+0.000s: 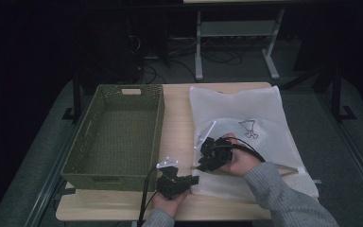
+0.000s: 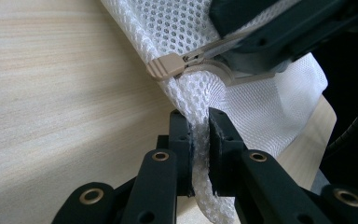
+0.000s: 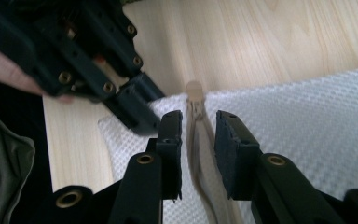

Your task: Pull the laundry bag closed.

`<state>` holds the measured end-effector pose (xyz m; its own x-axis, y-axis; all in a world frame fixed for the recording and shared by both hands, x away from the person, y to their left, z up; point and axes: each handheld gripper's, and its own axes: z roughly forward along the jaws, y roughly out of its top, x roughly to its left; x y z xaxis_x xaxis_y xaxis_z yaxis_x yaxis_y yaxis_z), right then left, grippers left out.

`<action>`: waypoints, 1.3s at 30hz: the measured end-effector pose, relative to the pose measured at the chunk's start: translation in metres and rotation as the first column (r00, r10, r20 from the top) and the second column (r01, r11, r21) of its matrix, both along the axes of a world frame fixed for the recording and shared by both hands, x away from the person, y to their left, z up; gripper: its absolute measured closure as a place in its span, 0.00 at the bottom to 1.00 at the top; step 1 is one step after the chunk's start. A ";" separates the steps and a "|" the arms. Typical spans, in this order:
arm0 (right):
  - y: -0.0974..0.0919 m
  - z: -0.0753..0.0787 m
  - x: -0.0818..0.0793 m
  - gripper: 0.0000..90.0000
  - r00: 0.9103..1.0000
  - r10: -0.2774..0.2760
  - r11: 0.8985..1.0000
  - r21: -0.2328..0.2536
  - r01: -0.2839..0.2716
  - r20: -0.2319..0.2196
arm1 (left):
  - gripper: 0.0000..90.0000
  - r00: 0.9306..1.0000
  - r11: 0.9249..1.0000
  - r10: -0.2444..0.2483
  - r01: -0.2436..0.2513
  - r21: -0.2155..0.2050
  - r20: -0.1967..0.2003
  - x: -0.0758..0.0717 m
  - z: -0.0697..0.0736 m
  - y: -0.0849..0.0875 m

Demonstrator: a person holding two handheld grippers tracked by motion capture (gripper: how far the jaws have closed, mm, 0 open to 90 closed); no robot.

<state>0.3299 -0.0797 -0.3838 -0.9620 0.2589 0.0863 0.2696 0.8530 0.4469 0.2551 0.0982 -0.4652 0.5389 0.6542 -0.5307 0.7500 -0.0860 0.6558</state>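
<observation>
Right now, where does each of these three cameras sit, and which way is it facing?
High view: above the table's near side, looking forward and down at the olive woven basket; both forearms enter below.
Left gripper view: on the left claw, facing the white mesh zip bag it pinches.
Right gripper view: on the right claw, astride the beige zipper pull.
Shared: the bag.

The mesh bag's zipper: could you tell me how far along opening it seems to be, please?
Done: the left gripper has the mesh bag pinched at its corner, beside the zipper pull. In hand: the right gripper straddles the zipper tape, jaws apart, not yet clamped. Left, probably: grip the pull and slide it; the green basket is empty.
</observation>
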 end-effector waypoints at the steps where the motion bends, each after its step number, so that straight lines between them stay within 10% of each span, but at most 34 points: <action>1: 0.003 -0.001 0.001 0.76 1.000 0.004 1.000 -0.007 -0.004 0.000 | 0.90 1.000 1.000 0.000 0.000 0.000 0.000 0.000 0.000 0.000; 18: 0.049 -0.013 0.011 0.89 0.998 0.032 0.994 -0.103 -0.037 -0.051 | 0.90 1.000 1.000 -0.010 0.010 0.012 0.012 -0.003 0.000 -0.001; 39: 0.007 -0.003 0.006 0.89 0.999 -0.028 0.999 -0.022 0.027 -0.030 | 0.91 1.000 1.000 0.001 -0.001 0.020 0.014 -0.003 0.000 -0.001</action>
<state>0.3356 -0.0732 -0.3864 -0.9516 0.2874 0.1090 0.3062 0.8545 0.4196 0.2523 0.0970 -0.4653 0.5458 0.6652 -0.5096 0.7409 -0.0989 0.6643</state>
